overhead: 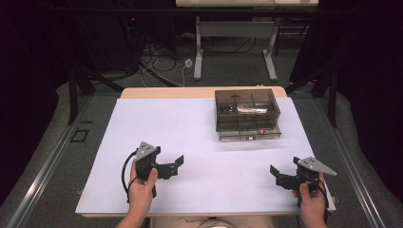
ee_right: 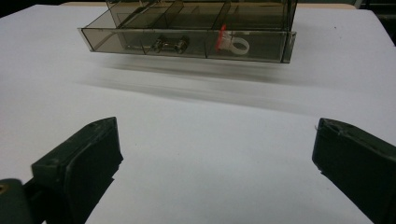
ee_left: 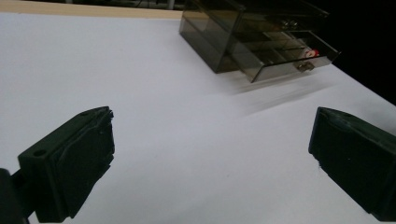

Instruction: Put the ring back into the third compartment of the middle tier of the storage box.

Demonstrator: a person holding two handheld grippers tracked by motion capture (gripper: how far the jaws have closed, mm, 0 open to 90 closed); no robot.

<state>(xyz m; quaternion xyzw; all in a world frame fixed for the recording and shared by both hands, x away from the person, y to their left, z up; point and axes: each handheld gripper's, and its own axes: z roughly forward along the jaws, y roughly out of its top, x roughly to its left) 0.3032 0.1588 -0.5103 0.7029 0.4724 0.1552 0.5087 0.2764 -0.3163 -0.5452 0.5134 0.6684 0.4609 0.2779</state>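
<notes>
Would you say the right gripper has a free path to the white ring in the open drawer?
Probably yes: the right gripper is open, bare table lies between it and the drawer, and the white ring sits behind the low front wall, reachable from above.

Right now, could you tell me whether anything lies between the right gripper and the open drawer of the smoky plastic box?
Nothing visible does. The right gripper is open over bare white table, and the stretch up to the open drawer of the drawer box holds no object. The left gripper, also open, sits well off to the side.
</notes>
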